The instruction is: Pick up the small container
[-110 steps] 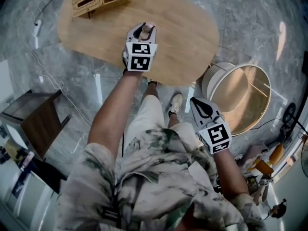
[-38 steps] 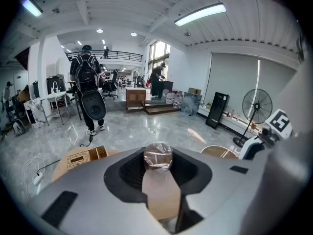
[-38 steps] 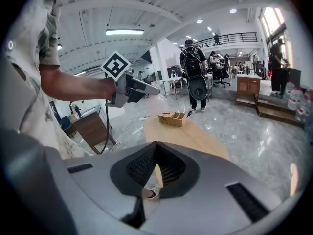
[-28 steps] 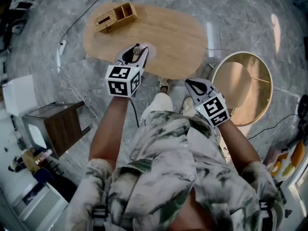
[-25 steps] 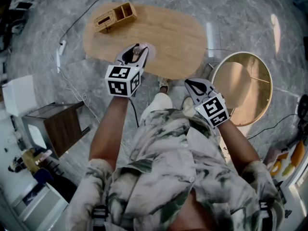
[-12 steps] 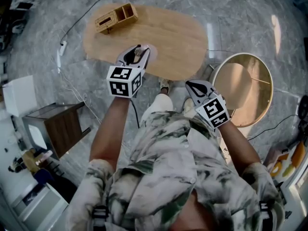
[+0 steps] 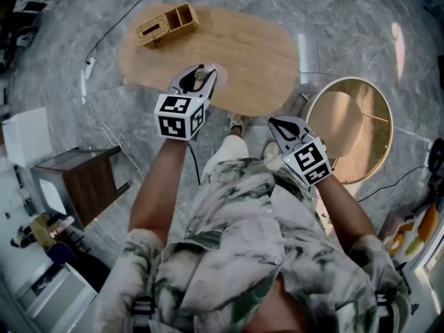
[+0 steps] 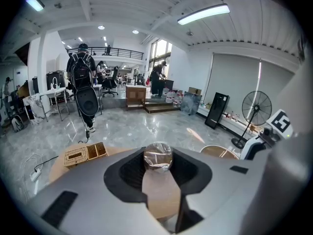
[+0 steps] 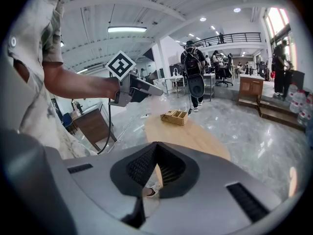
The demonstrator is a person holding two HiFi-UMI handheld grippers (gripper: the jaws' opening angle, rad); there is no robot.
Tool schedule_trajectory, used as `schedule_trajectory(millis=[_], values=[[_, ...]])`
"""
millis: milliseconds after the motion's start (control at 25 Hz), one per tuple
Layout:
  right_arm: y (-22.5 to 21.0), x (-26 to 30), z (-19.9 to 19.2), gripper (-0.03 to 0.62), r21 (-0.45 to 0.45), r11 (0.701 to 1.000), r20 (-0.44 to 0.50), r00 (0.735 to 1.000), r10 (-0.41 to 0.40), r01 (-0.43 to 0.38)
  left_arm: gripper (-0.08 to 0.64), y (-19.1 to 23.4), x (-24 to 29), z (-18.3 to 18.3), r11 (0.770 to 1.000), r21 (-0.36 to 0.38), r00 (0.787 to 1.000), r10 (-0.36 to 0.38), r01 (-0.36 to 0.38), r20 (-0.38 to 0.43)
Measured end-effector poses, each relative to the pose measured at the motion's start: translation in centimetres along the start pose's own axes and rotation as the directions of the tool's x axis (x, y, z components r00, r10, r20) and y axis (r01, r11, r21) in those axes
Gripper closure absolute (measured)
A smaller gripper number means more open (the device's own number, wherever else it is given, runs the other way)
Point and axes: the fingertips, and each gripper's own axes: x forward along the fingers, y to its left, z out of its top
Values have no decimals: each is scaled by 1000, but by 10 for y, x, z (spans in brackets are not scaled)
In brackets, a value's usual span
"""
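The small container is a beige pot with a shiny clear lid. My left gripper is shut on it, the jaws pressing its sides, and holds it up in the air. In the head view the left gripper hangs over the near edge of the oval wooden table, with the container between its jaws. My right gripper is held low by the person's right side, shut, with nothing in it. In the right gripper view its jaws meet in a point, and the left gripper shows at upper left.
A wicker organiser box stands at the table's far left. A round white basket with a wooden inside lies on the floor at right. A dark wooden side table is at left. A fan and several people stand in the hall.
Since the oldest frame the left gripper has drawn back with the container from over the table to its near edge. Over the last second both grippers have barely shifted.
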Motion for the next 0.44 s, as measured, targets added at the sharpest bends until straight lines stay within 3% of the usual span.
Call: schedule_trajectory(millis=[440], values=[[-2, 4, 3, 571, 0, 1000, -5, 1000, -1, 1, 413, 9, 8, -3, 1000, -6, 1000, 11, -11, -7]])
